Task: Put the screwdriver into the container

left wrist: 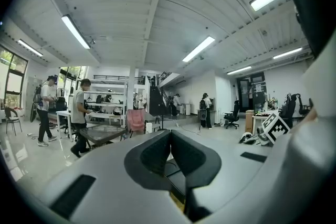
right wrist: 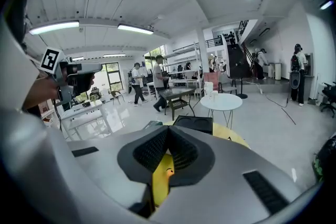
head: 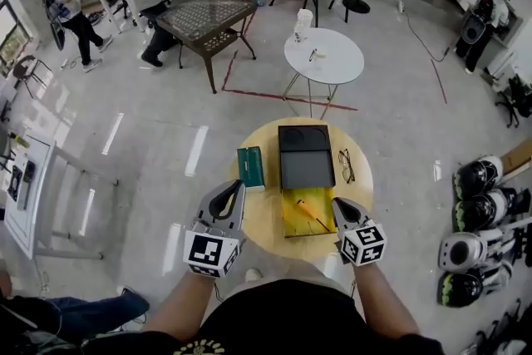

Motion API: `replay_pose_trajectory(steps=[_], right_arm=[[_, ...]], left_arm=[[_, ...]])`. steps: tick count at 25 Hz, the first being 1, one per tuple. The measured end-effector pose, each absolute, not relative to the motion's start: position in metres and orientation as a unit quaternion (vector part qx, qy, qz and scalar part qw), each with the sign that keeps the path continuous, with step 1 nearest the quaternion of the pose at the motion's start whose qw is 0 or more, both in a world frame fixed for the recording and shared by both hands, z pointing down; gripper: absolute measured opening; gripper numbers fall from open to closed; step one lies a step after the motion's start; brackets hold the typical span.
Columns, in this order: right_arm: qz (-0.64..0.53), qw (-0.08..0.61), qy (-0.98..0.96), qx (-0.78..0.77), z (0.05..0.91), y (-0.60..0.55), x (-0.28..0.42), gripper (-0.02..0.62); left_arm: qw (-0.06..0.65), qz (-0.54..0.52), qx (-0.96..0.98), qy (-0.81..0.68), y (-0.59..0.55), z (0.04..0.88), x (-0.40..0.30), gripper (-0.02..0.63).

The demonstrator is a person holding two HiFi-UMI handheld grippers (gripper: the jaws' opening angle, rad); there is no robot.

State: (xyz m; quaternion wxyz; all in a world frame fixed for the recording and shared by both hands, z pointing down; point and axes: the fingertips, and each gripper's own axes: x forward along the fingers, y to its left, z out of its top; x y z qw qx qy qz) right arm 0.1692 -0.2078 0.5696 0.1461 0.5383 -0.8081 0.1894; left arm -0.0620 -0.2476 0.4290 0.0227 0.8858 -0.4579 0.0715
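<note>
Screwdriver lies in the yellow container, just beside the right gripper, whose jaws are clenched together. The left gripper is clenched too, empty. The tool is probably light and rigid; its orange handle offers surer hold than the thin shaft.

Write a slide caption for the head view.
The screwdriver lies in the yellow container on a round table; right gripper shut at the container's edge, left gripper shut nearby.
</note>
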Motion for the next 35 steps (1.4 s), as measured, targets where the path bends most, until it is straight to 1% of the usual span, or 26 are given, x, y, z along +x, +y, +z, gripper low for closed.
replay_pose_trajectory(steps=[13, 27, 35], right_arm=[[0.14, 0.117, -0.817, 0.547, 0.502, -0.192, 0.153, 0.014], [0.085, 0.082, -0.831, 0.543, 0.43, -0.178, 0.139, 0.014], [0.056, 0.083, -0.84, 0.533, 0.407, -0.167, 0.129, 0.012]], left_arm=[[0.004, 0.057, 0.892, -0.448, -0.234, 0.408, -0.075, 0.018], [0.009, 0.058, 0.893, -0.447, -0.222, 0.405, -0.086, 0.018], [0.011, 0.056, 0.895, -0.442, -0.213, 0.404, -0.088, 0.018]])
